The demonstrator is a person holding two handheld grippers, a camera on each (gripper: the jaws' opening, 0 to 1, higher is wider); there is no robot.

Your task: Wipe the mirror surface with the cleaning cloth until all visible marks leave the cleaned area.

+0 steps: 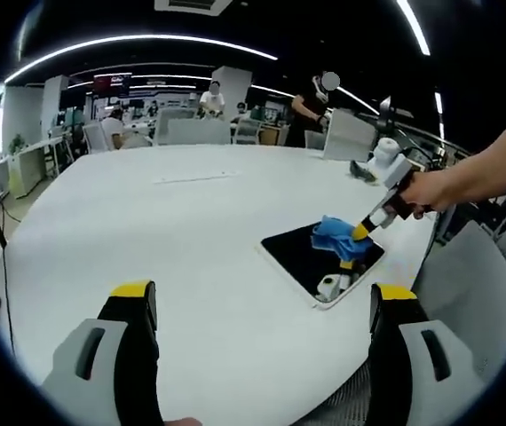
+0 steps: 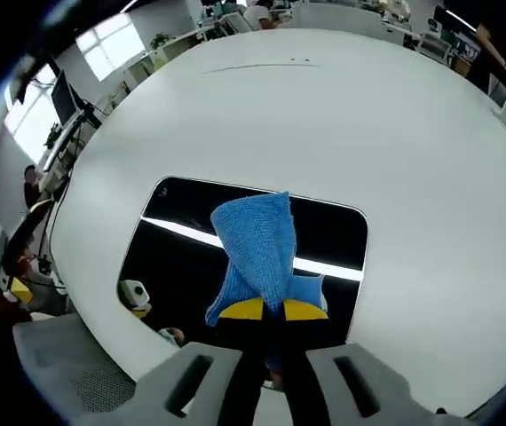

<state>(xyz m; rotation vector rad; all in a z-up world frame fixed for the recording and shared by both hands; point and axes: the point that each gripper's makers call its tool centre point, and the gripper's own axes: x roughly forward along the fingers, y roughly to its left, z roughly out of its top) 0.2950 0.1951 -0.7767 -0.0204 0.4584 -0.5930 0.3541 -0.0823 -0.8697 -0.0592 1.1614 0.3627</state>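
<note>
Big white round table (image 1: 191, 231) is taking up pretty much everything, sitting in an open office with ceiling light strips glowing overhead.

Starting close in the right gripper view: the right gripper (image 2: 264, 310) is clamping down on the blue cleaning cloth (image 2: 260, 248), yellow tips pinched together with the cloth bunching up just ahead of them. That cloth is pressing on the mirror (image 2: 182, 257), a dark rounded rectangle lying flat on the table right in front of the jaws, reflecting a bright light strip across its middle.

In the left gripper view, the left gripper (image 1: 257, 297) is hanging over bare table with its jaws spread wide apart, holding nothing. Ahead and off to its right, the mirror (image 1: 302, 253) is lying near the table edge, with the cloth (image 1: 335, 232) on it, the right gripper (image 1: 360, 232) coming in from the right, and a person's hand (image 1: 435, 188) gripping its handle.

Farther past the tongs, chairs are lining the table's far edge, and a few people are standing or sitting among desks in the background.
</note>
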